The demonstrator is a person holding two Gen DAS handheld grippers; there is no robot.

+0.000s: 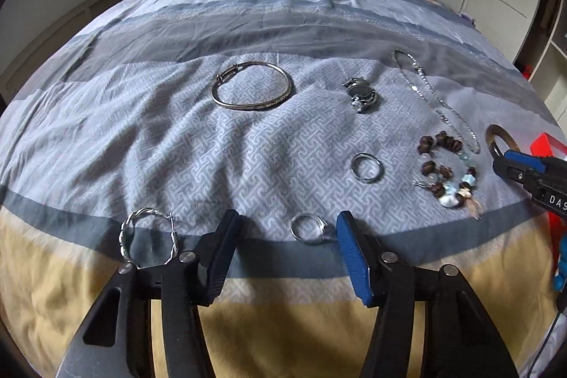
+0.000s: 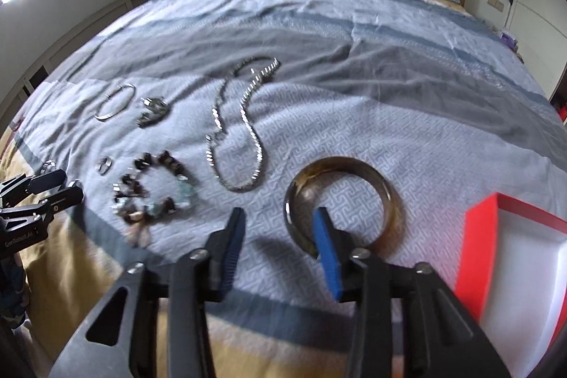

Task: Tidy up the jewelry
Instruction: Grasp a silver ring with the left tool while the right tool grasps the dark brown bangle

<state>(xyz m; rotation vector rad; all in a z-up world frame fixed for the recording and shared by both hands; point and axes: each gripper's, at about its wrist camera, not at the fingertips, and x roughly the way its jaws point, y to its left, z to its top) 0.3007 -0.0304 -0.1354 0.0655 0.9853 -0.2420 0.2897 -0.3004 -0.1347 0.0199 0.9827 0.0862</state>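
so, the jewelry lies spread on a bed cover (image 1: 149, 116) of blue, grey and yellow bands. the left gripper (image 1: 287, 229) hangs low over the near edge with its jaws apart and nothing pressed between them; a small silver ring (image 1: 307, 228) lies on the cover in the gap between the two fingers, close to the blue-padded one, and whether that pad touches it cannot be told. just left of the gripper's black finger lies a twisted silver hoop (image 1: 149, 241). farther up the cover are a thin metal bangle (image 1: 252, 85), a wristwatch (image 1: 361, 94) lying on its side, a plain band ring (image 1: 367, 166), a beaded bracelet (image 1: 448, 172) of brown and pale stones, and a long silver chain necklace (image 1: 434, 98) running toward the right. the right gripper (image 2: 280, 218) is also parted and grips nothing: its blue-padded finger sits inside the circle of a thick brown translucent bangle (image 2: 345, 197), over the near part of its rim, while the black finger stands outside it on the left. the bangle lies flat on the cover, just right of the necklace's lower loop. beside it at the right edge sits a red box (image 2: 476, 250) with a white inside, open on top. in the right wrist view the beaded bracelet is blurred, and the left gripper shows at the far left.
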